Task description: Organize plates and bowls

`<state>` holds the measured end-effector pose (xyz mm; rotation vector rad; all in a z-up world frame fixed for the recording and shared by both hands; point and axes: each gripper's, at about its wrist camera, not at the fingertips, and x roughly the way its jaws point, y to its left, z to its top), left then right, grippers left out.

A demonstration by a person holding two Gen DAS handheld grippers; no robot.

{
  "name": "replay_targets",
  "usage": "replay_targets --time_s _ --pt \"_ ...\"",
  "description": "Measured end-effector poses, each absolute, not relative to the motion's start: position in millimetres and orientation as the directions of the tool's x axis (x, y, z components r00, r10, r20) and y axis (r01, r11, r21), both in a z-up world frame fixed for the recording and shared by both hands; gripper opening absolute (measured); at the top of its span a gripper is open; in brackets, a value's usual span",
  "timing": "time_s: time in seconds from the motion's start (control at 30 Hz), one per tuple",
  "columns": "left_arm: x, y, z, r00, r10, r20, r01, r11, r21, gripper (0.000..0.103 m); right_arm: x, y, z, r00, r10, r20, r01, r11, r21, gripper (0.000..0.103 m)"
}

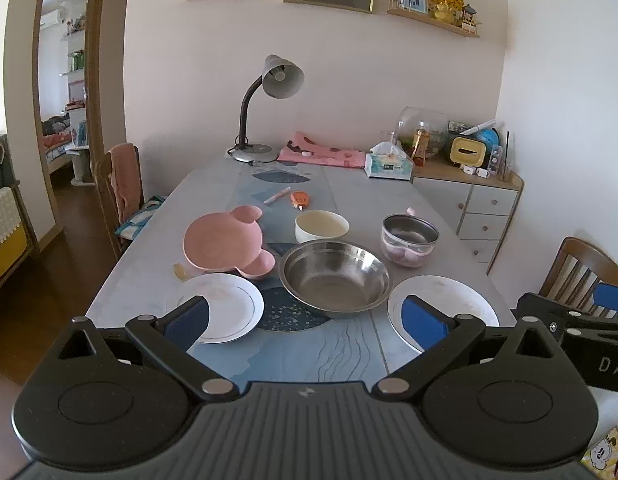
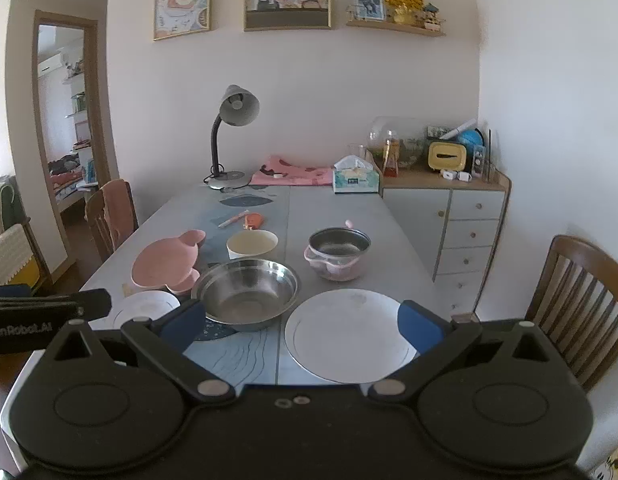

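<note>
On the grey table lie two white plates: one at the near left, one at the near right. Between them sits a wide steel bowl. Behind stand a pink bear-shaped dish, a cream bowl and a small steel bowl in a pink holder. My left gripper hovers open above the near table edge. My right gripper is open too, over the right plate's near side.
A desk lamp, pink cloth and tissue box line the far end. A pen and an orange item lie mid-table. Chairs stand at left and right; a drawer cabinet is at the right.
</note>
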<state>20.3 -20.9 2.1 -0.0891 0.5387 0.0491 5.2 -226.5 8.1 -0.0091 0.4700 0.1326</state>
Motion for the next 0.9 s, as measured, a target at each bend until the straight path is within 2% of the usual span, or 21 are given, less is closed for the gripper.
replay_targets --time_s 0.5,0.9 --pt "29.9 -37.9 6.3 0.878 0.034 -0.478 -0.061 0.997 -0.041 0.103 18.8 -236.2 11.0 0.895 0.133 -0.427 -0.142 0.99 0.011 0.103" --pt "34.1 -35.6 5.5 0.875 0.02 -0.484 -0.064 0.995 -0.074 0.103 24.5 -238.4 11.7 0.891 0.141 -0.432 -0.15 0.989 0.014 0.103"
